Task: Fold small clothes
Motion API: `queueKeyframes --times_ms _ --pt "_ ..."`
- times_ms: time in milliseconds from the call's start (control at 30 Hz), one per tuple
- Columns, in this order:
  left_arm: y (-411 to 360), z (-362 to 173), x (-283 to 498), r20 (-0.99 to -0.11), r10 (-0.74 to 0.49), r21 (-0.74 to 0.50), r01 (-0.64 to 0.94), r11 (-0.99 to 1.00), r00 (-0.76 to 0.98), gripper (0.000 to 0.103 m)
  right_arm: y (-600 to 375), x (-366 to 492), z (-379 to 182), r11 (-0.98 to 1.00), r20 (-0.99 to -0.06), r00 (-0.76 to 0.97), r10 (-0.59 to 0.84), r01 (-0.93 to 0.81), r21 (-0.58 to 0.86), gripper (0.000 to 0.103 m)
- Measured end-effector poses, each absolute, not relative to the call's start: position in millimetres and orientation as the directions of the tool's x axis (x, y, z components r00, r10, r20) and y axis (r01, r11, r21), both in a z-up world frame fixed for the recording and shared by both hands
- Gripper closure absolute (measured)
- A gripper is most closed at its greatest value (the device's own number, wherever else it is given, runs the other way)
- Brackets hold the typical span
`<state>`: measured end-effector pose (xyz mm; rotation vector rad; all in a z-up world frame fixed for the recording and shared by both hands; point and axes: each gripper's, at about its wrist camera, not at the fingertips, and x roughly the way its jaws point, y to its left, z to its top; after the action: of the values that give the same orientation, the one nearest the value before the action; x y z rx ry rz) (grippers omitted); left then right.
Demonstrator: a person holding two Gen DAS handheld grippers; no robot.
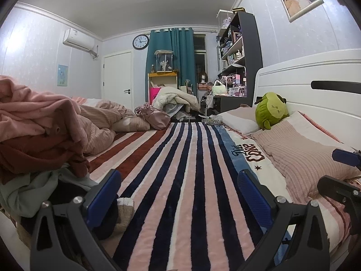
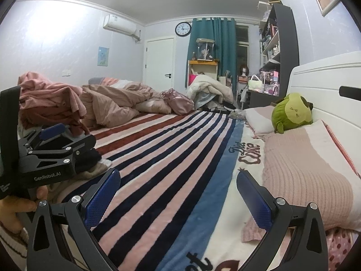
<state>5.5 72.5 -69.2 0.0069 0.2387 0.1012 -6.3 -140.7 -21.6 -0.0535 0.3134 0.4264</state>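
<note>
**Time to pick one small thing from the pile**

Both grippers hang low over the striped blanket, and both are holding nothing. The left gripper has its jaws spread wide. The right gripper has its jaws spread wide too.

The clothes pile sits on the left side of the bed, just beside the left gripper. It has pink things on top, a dark red thing under them, and a pale green cloth at the bottom. A dark piece with a beige cuff lies next to the left gripper's left finger. It may be a sock, but I cannot tell for sure.

The next good move, I think, is to grab just one piece. Pinch it near an edge, not in the middle of the heap, or other clothes may come along. Then lay it flat on the bare stripes in the middle, well away from the pink pillow, so there is room to fold.
</note>
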Motion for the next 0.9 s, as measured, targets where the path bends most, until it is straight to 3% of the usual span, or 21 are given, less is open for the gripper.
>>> queueKeyframes --times_ms 900 --pt "69.9 -70.3 5.0 -0.256 0.072 0.027 -0.067 0.997 0.964 0.001 -140.5 -9.0 -17.6 0.912 -0.299 0.868 0.396 -0.410 0.017 0.000"
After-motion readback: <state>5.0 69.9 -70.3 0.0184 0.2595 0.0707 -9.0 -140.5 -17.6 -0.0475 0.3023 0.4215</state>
